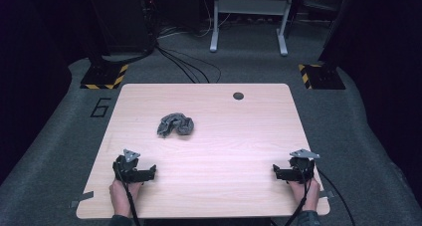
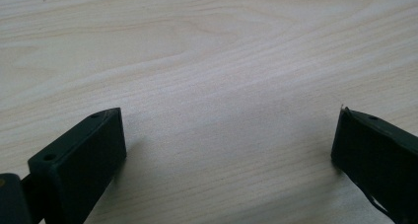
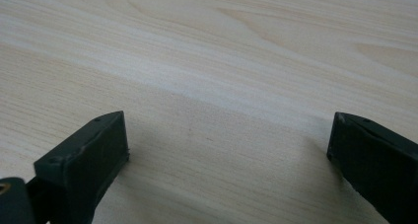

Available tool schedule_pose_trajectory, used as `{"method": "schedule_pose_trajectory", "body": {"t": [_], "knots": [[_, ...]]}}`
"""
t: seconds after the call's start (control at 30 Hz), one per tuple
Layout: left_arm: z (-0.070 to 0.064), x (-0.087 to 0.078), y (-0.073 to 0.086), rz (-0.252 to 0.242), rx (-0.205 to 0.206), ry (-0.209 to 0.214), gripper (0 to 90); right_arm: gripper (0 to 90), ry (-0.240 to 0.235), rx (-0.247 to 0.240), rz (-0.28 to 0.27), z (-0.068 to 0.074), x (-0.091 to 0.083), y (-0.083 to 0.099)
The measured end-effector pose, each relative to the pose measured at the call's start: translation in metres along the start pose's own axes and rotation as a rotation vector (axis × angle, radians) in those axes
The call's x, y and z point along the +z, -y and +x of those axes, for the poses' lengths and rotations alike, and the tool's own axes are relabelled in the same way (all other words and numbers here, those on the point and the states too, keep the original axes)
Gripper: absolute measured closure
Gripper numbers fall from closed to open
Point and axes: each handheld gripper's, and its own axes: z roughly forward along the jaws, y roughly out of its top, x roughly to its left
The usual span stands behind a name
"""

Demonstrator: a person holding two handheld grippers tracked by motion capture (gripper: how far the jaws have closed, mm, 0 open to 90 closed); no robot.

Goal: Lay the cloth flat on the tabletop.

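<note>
Nothing appears begun: a crumpled grey cloth (image 1: 175, 125) lies untouched on the light wooden table (image 1: 224, 186), well ahead of the left hand-held gripper (image 1: 152, 171) and right hand-held gripper (image 1: 275, 170), both with jaws apart and empty.

Tabletop (image 1: 209, 151): light wood-grain laminate, rounded corners, seen from above in the high view. A small dark round grommet hole (image 1: 238, 95) is set near the far edge, right of centre. One crumpled grey cloth (image 1: 174, 125) is lying directly on the surface, left of centre in the far half, bunched into a curled heap. Bare wood grain (image 2: 207, 61) is seen in the left gripper view, and the same surface (image 3: 222, 51) in the right gripper view.
</note>
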Motion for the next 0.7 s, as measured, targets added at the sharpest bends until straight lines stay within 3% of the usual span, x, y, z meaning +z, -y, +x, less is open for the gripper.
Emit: {"method": "schedule_pose_trajectory", "body": {"t": [0.5,0.7], "knots": [[-0.0008,-0.0008,0.0004,-0.003,0.009,-0.001,0.0,2.7,0.001,0.001,-0.001,0.0000,-0.0004,0.0000],[-0.0004,-0.0013,0.0004,-0.007,-0.004,0.019,0.0,2.7,0.001,0.001,0.000,0.0000,-0.0003,0.0000]]}}
